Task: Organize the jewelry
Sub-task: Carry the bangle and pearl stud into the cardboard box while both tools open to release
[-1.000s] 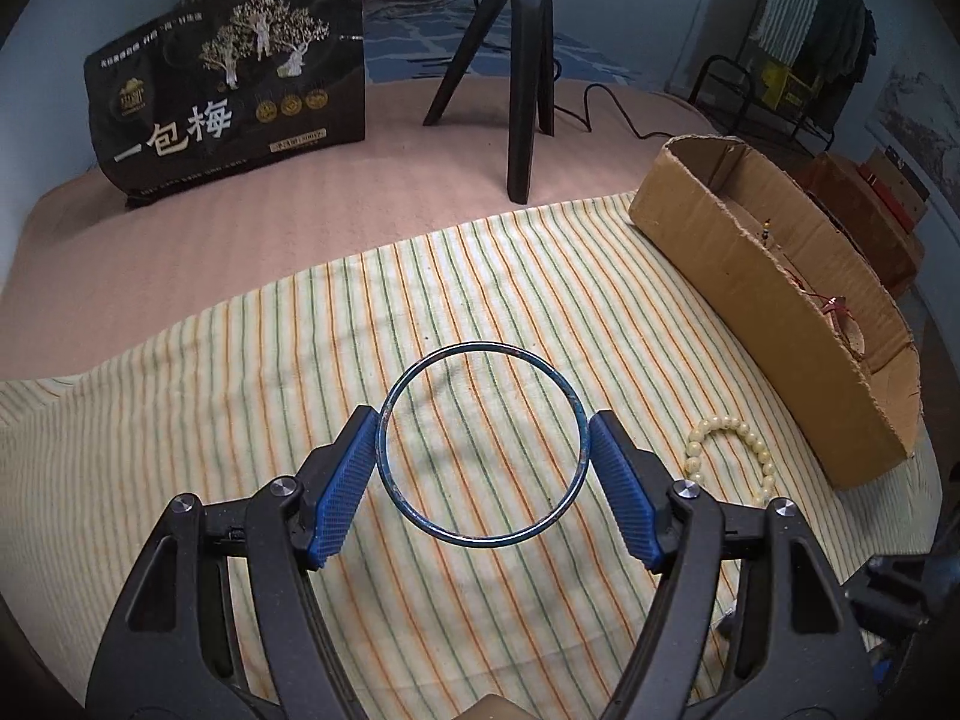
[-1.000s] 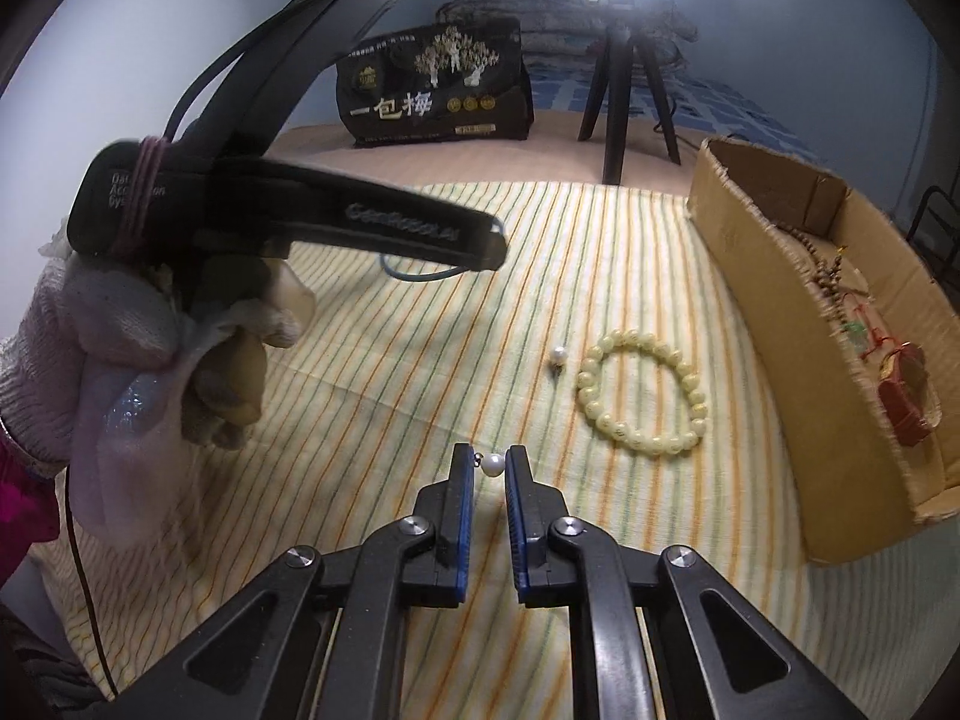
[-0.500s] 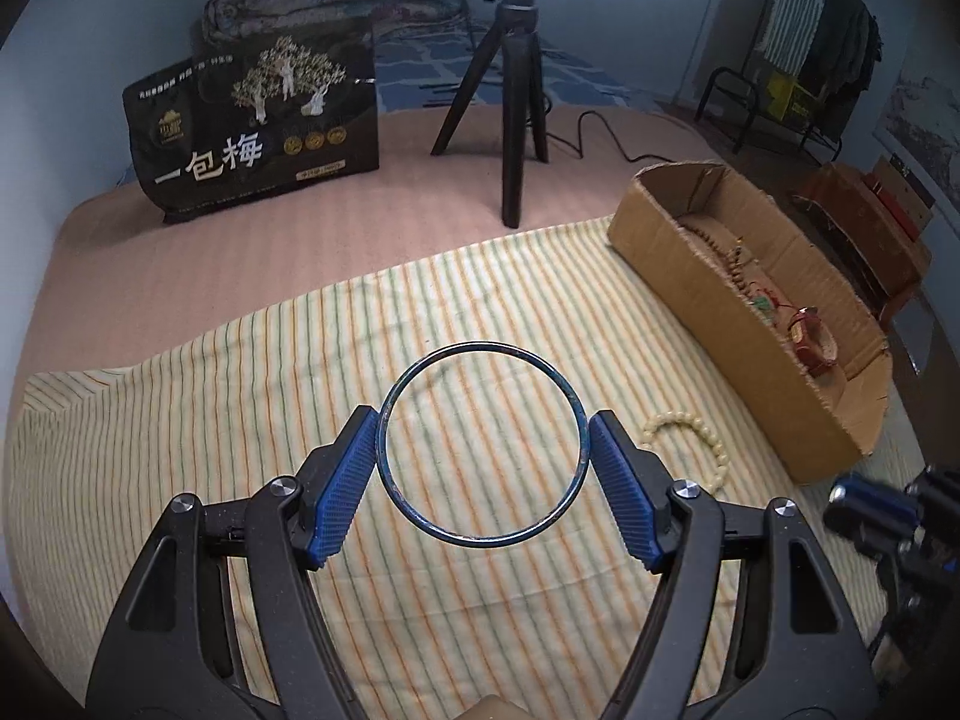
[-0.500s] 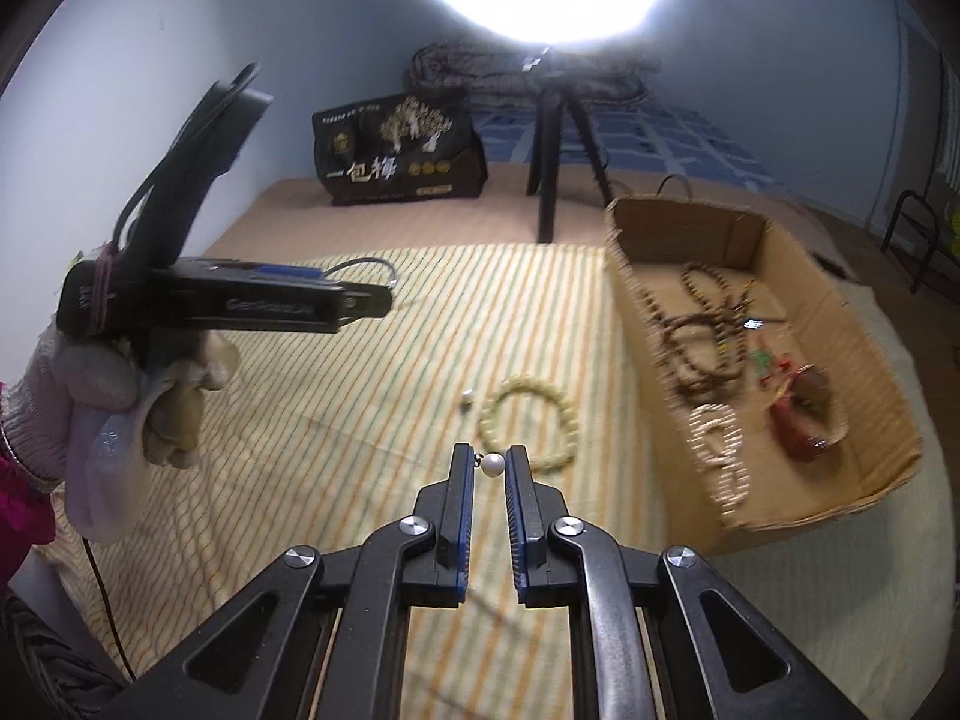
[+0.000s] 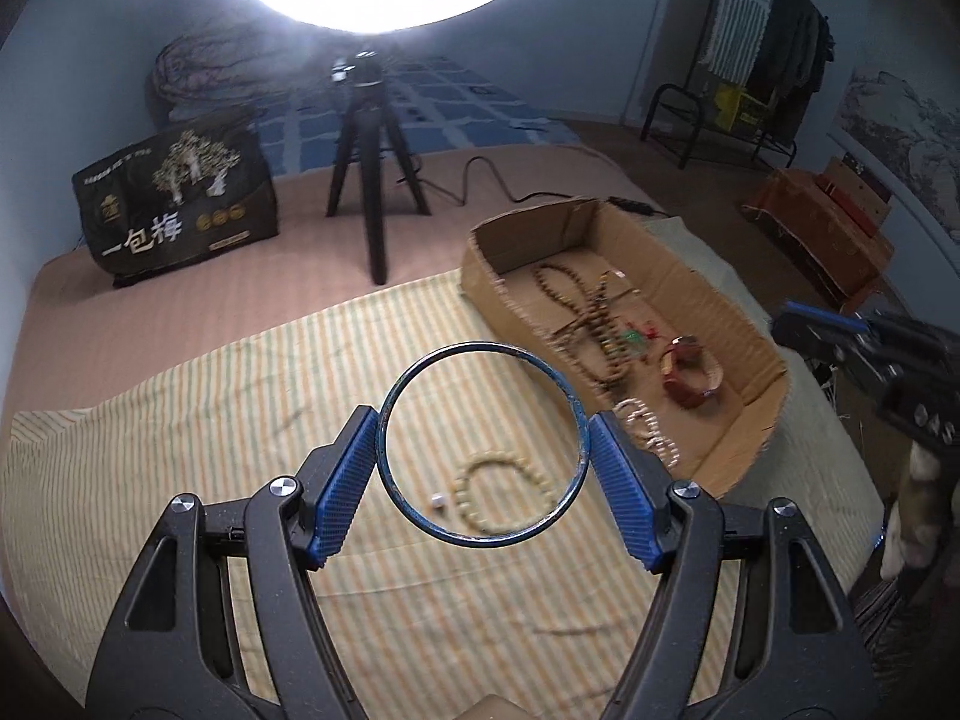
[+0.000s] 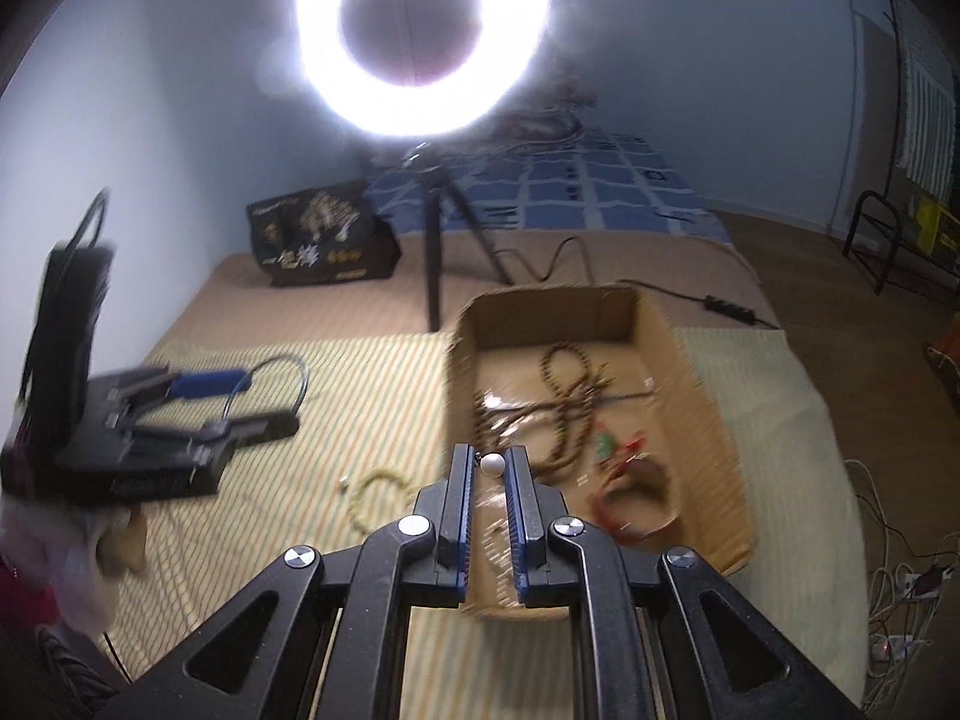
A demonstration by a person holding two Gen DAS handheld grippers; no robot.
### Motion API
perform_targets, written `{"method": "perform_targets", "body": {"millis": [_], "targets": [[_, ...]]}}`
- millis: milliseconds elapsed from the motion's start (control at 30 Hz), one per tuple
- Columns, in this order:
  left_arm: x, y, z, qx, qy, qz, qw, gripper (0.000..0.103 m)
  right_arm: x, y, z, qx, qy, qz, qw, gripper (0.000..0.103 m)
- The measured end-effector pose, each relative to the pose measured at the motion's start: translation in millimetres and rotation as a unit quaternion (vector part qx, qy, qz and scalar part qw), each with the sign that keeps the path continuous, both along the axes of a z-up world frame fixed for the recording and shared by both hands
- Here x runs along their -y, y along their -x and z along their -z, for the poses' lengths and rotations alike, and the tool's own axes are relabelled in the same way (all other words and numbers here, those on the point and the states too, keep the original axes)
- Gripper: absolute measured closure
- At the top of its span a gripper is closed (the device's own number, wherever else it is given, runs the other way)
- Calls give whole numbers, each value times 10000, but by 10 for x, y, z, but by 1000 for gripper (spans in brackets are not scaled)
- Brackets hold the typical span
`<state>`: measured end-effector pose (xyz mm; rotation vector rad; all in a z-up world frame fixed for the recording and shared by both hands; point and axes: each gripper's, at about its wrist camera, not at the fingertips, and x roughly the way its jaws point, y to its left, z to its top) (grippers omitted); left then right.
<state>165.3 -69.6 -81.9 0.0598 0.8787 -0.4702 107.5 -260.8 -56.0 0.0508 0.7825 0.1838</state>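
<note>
My left gripper (image 5: 483, 447) is shut on a thin blue bangle (image 5: 573, 414) and holds it high above the striped cloth (image 5: 240, 396). My right gripper (image 6: 492, 462) is shut on a small white pearl (image 6: 493, 463) and hovers over the near end of the cardboard box (image 6: 690, 360). The box (image 5: 708, 300) holds brown bead strands (image 5: 576, 294), a red bangle (image 5: 690, 375) and a white bead bracelet (image 5: 651, 429). On the cloth lie a pale bead bracelet (image 5: 501, 492) and a loose pearl (image 5: 438, 501). The left gripper (image 6: 240, 387) also shows in the right wrist view.
A black tripod (image 5: 372, 168) with a bright ring light (image 6: 420, 36) stands behind the cloth. A black printed bag (image 5: 174, 198) stands at the back left. A cable (image 5: 480, 180) runs behind the box. A clothes rack (image 5: 750, 84) is at the far right.
Both grippers have risen well above the bed. The right gripper has moved right with the pearl, from over the cloth to over the box. The left still holds the bangle.
</note>
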Motion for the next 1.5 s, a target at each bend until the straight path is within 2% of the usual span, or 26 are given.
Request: {"method": "perform_targets", "body": {"millis": [267,433,800,1133,1500], "targets": [[448,12,17,-36,97,105,9999,30,413,-424,-29,-142,-221,160,9995,95],[665,-37,116,-75,19,141,9999,30,516,-678,116,-305,-171,155,9993,95],[986,-197,337,-258,-4,245,9994,30,645,-1160,462,-694,-523,292,9958,95],[1097,-271,418,-285,-42,294,9992,30,754,-1294,636,-889,-676,415,9929,94],[1203,-210,413,-201,-113,477,9986,30,770,-1292,639,-913,-702,427,9924,94]]}}
